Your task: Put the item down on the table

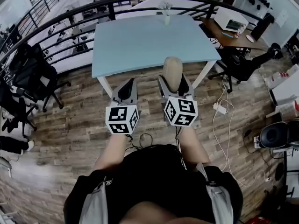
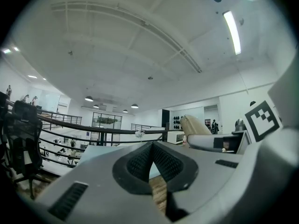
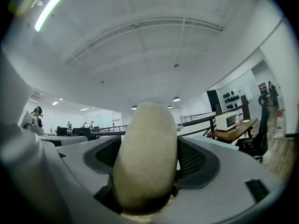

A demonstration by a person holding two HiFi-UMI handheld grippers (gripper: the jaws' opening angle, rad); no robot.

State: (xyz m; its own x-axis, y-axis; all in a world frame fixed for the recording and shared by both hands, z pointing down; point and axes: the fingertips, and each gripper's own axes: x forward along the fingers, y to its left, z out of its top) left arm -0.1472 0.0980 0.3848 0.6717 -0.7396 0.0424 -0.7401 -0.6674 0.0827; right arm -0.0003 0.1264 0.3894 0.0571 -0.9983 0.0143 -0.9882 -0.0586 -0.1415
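The bare left forearm [image 1: 112, 149] and bare right forearm [image 1: 191, 146] are held forward, side by side. The left grey two-jaw gripper [image 1: 126, 87] is pointed ahead, its black ribbed pads [image 2: 140, 161] brought together at the tips with nothing between them. The right grey two-jaw gripper [image 1: 174, 83] is held just beside it, its jaws clamped on a beige rounded oblong item [image 3: 145, 157] standing up between them

Matt, faintly rough beige item [image 3: 145, 157]; grey matt plastic right gripper [image 1: 174, 78] with black textured pads [image 3: 192, 157]; smooth pale-blue table [image 1: 140, 41]; wood-plank floor [image 1: 70, 129].
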